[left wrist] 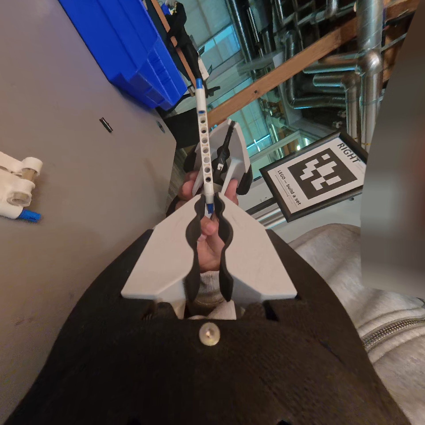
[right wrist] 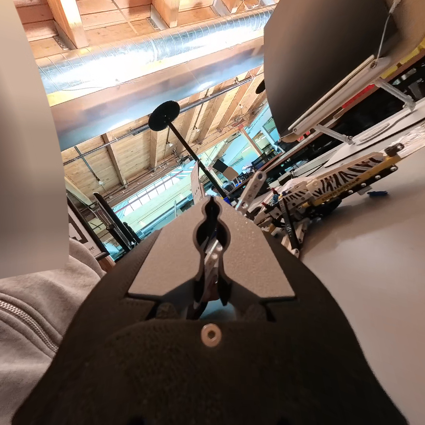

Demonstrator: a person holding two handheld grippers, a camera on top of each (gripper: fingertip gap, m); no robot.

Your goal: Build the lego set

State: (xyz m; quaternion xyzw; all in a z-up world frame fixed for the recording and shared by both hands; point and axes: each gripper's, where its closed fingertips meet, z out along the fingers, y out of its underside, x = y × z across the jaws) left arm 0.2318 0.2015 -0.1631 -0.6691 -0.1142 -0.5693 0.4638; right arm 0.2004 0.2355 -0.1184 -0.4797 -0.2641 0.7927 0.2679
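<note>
Left claw (left wrist: 209, 204) is pinched tight on the bottom end of a long white holed beam (left wrist: 203, 147) with blue pins, sticking straight out. Right claw (left wrist: 224, 158) sits just behind it, and there's a blue bin (left wrist: 128, 48) on the grey bench (left wrist: 69, 142) plus some white pieces (left wrist: 16, 184).

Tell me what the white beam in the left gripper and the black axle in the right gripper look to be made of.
White beam: looks like rigid moulded plastic, smooth and slightly glossy, with clean round holes and blue pins at both ends. Black axle with its toothed disc: probably hard plastic too, matte black and thin, but it shows mostly as a silhouette against the ceiling, so its finish is uncertain.
</note>
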